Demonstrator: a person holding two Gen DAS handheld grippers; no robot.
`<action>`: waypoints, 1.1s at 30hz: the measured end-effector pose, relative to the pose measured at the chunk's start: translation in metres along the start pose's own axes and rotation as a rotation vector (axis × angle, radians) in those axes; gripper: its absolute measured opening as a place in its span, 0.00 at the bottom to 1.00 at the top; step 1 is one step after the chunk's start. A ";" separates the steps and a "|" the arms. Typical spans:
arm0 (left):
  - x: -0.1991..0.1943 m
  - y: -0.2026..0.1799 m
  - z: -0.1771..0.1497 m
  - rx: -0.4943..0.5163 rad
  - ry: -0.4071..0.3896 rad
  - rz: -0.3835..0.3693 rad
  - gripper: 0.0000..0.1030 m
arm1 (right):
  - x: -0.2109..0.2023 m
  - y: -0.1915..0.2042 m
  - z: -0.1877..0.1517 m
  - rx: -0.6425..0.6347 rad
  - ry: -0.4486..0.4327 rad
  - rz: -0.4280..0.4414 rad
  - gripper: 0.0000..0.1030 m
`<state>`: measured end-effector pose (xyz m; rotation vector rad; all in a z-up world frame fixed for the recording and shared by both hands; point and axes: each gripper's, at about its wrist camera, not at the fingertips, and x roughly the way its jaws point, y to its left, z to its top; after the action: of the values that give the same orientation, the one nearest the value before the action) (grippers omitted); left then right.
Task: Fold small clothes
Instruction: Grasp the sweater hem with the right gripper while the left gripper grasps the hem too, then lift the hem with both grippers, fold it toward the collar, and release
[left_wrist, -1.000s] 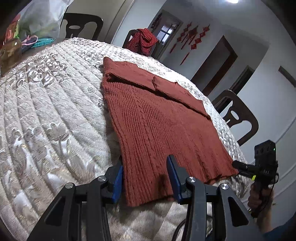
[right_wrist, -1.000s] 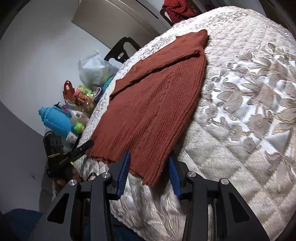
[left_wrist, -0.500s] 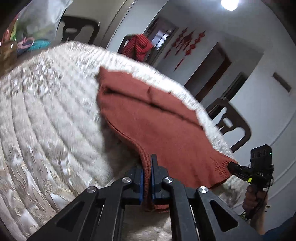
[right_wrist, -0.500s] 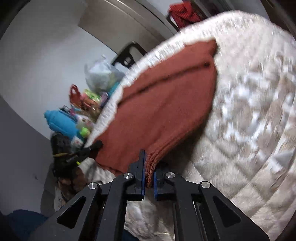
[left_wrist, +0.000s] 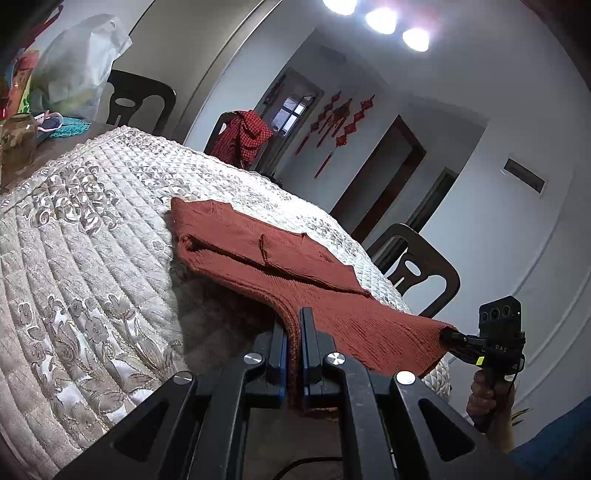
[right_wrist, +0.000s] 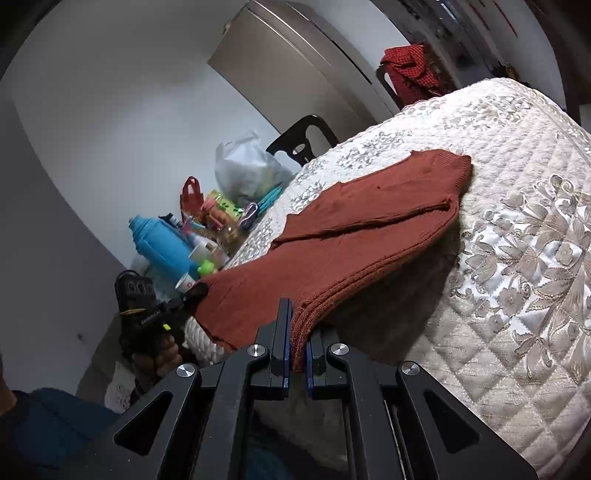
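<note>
With both grippers (left_wrist: 293, 332) (right_wrist: 297, 341) clamped on the sweater's (left_wrist: 295, 266) hem corners, we are mid-fold; next, carry the hem to the collar.

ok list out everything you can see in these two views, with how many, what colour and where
sweater: one, rust red, far end lying on the quilt, near hem lifted
quilt: one, cream with floral pattern, covering the surface
chairs: three, dark, around the quilt's edges
checked cloth: one, red, draped over the far chair
plastic bag: one, translucent white, beyond the quilt's edge
flask: one, blue, among the clutter beside the bag
hanging decorations: several, red, on the far wall
ceiling lights: three, white, overhead
left gripper: one, black, jaws shut on one hem corner
right gripper: one, black, jaws shut on the other hem corner
hand: one, holding the right gripper's handle
</note>
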<state>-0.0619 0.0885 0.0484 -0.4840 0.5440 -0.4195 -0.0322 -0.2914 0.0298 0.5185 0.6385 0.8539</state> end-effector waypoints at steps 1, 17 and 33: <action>0.001 0.002 0.003 -0.007 -0.004 -0.003 0.07 | 0.000 -0.001 0.003 0.001 -0.011 0.007 0.05; 0.110 0.048 0.114 -0.092 0.003 0.072 0.07 | 0.053 -0.073 0.128 0.136 -0.116 -0.004 0.05; 0.181 0.098 0.120 -0.273 0.134 0.137 0.07 | 0.111 -0.149 0.153 0.330 -0.013 -0.085 0.05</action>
<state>0.1730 0.1163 0.0157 -0.6792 0.7648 -0.2482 0.2070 -0.3092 0.0067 0.7881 0.7894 0.6672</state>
